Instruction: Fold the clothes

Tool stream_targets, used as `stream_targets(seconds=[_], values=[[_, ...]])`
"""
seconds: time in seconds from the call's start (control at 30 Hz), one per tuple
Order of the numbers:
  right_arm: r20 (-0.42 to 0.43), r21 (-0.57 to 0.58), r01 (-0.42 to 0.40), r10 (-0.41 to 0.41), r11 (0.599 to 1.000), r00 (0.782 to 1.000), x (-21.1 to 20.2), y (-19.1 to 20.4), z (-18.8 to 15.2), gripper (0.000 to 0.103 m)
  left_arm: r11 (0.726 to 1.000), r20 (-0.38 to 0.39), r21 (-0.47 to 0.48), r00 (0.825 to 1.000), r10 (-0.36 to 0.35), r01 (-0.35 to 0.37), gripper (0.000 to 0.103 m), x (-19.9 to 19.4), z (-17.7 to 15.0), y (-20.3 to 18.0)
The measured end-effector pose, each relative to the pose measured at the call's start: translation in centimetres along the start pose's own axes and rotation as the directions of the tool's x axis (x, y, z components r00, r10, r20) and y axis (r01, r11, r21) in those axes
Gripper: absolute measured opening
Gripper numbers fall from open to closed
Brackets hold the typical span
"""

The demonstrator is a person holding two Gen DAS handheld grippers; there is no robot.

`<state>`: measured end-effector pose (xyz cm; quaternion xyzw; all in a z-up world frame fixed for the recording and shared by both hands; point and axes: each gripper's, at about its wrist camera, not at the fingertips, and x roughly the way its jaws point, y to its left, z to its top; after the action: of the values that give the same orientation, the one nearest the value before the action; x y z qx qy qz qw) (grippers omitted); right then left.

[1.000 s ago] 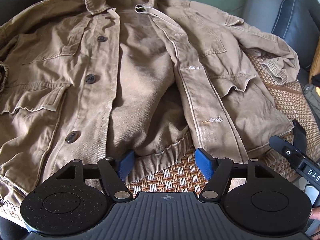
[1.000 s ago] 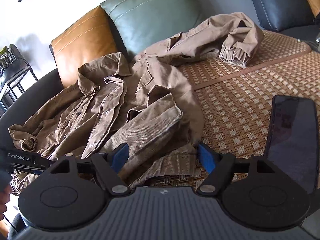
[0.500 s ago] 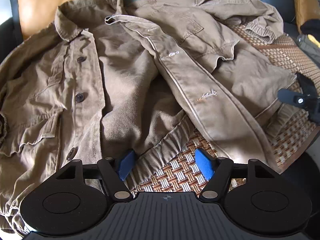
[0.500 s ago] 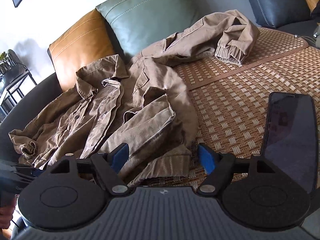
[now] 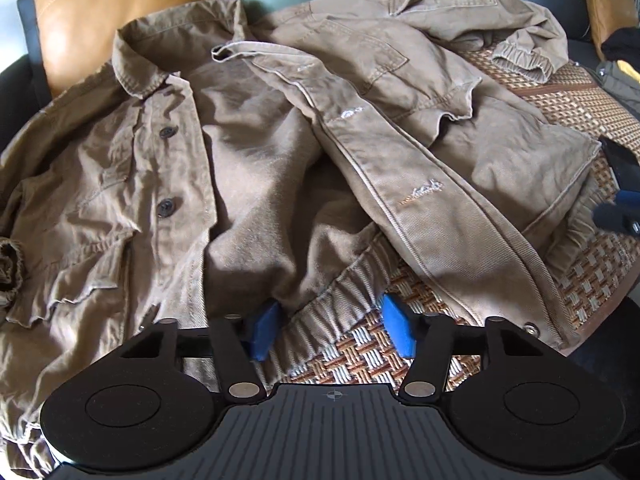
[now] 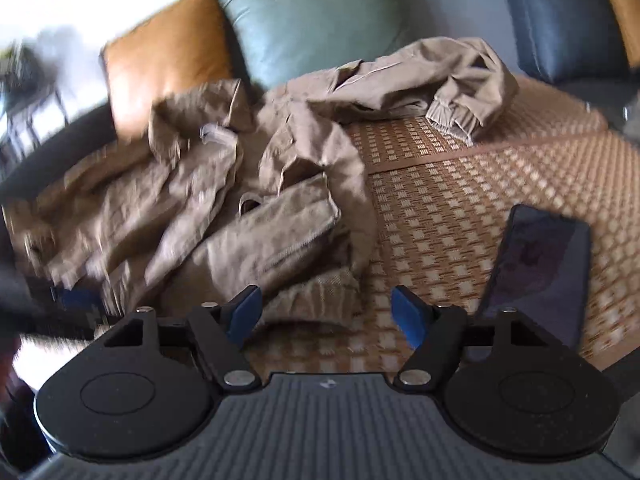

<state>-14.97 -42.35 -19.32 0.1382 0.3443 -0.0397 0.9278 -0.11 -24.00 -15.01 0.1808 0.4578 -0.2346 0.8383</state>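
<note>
Lying beside the jacket (image 6: 280, 216), a phone (image 6: 536, 272) occupies the mat (image 6: 460, 184).

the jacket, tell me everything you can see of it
The jacket is tan cotton-looking twill, lying open and rumpled, front up, on a woven mat on a sofa. It has a collar, dark buttons down one front edge, stitched buttonholes down the other, flap pockets and a ribbed hem and cuffs. One sleeve is bunched by the back cushions. The left gripper is closing its jaws around the hem; the right gripper closes at the hem's corner.
</note>
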Motion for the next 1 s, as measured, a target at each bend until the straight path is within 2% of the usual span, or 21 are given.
stream_targets(seconds=[0.07, 0.13, 0.17, 0.27, 0.3, 0.5, 0.53, 0.63, 0.67, 0.7, 0.73, 0.77, 0.87, 1.0], values=[[-0.025, -0.073, 0.023, -0.025, 0.997, 0.999, -0.4, 0.5, -0.2, 0.063, 1.0, -0.006, -0.005, 1.0, -0.012, 0.012, 0.042, -0.3, 0.0, 0.3], [-0.047, -0.131, 0.031, -0.038, 0.991, 0.998, -0.6, 0.9, -0.3, 0.058, 1.0, -0.007, 0.002, 1.0, -0.023, 0.023, 0.043, -0.6, -0.1, 0.4], [-0.057, -0.157, 0.035, -0.045, 0.987, 0.997, -0.7, 1.1, -0.4, 0.058, 1.0, -0.003, 0.01, 1.0, -0.024, 0.024, 0.057, -0.9, -0.2, 0.4], [-0.063, -0.201, 0.044, -0.058, 0.979, 0.996, -0.6, 1.3, -0.6, 0.058, 0.998, 0.015, 0.062, 1.0, -0.005, 0.004, 0.066, -1.0, -0.3, -0.5], [-0.061, -0.203, 0.047, -0.06, 0.978, 0.996, -0.4, 1.2, -0.6, 0.058, 0.997, 0.015, 0.08, 1.0, 0.005, -0.006, 0.067, -0.6, -0.3, -0.9], [-0.047, -0.236, 0.045, -0.057, 0.971, 0.997, 2.1, 1.8, -0.1, 0.058, 0.998, 0.031, 0.049, 0.999, 0.029, -0.031, 0.071, 1.0, 0.4, -0.9], [-0.036, -0.244, 0.049, -0.06, 0.968, 0.998, 2.3, 2.0, -0.1, 0.058, 0.998, 0.033, 0.056, 0.999, 0.03, -0.032, 0.07, 1.1, 0.4, -0.9], [-0.004, -0.241, 0.061, -0.064, 0.969, 0.998, 2.7, 2.3, 0.2, 0.056, 0.998, 0.037, 0.049, 0.999, 0.031, -0.033, 0.054, 1.0, 0.4, -0.7], [0.008, -0.235, 0.065, -0.065, 0.97, 0.998, 2.7, 2.3, 0.3, 0.044, 0.999, 0.04, 0.038, 0.999, 0.037, -0.038, 0.037, 0.9, 0.5, -0.5], [0.022, -0.221, 0.068, -0.064, 0.973, 0.998, 2.5, 2.3, 0.5, 0.037, 0.999, 0.039, 0.025, 0.998, 0.044, -0.045, 0.023, 0.8, 0.6, -0.3], [0.035, -0.206, 0.067, -0.061, 0.976, 0.998, 2.4, 2.3, 0.7, 0.033, 0.999, 0.033, 0.008, 0.999, 0.034, -0.034, 0.02, 0.6, 0.6, 0.0], [0.043, -0.186, 0.054, -0.047, 0.981, 0.998, 2.1, 2.2, 1.0, 0.021, 1.0, 0.027, -0.009, 0.999, 0.02, -0.02, 0.016, 0.4, 0.7, 0.3], [0.056, -0.11, -0.014, 0.02, 0.994, 0.998, 0.6, 1.6, 2.2, 0.017, 0.999, 0.039, -0.026, 0.999, -0.025, 0.026, 0.011, -1.2, 1.0, 1.1], [0.089, 0.0, -0.106, 0.105, 0.994, 0.99, -2.2, 0.1, 4.4, 0.013, 0.996, 0.07, 0.002, 0.993, -0.094, 0.094, 0.01, -4.8, 1.2, 2.0]])
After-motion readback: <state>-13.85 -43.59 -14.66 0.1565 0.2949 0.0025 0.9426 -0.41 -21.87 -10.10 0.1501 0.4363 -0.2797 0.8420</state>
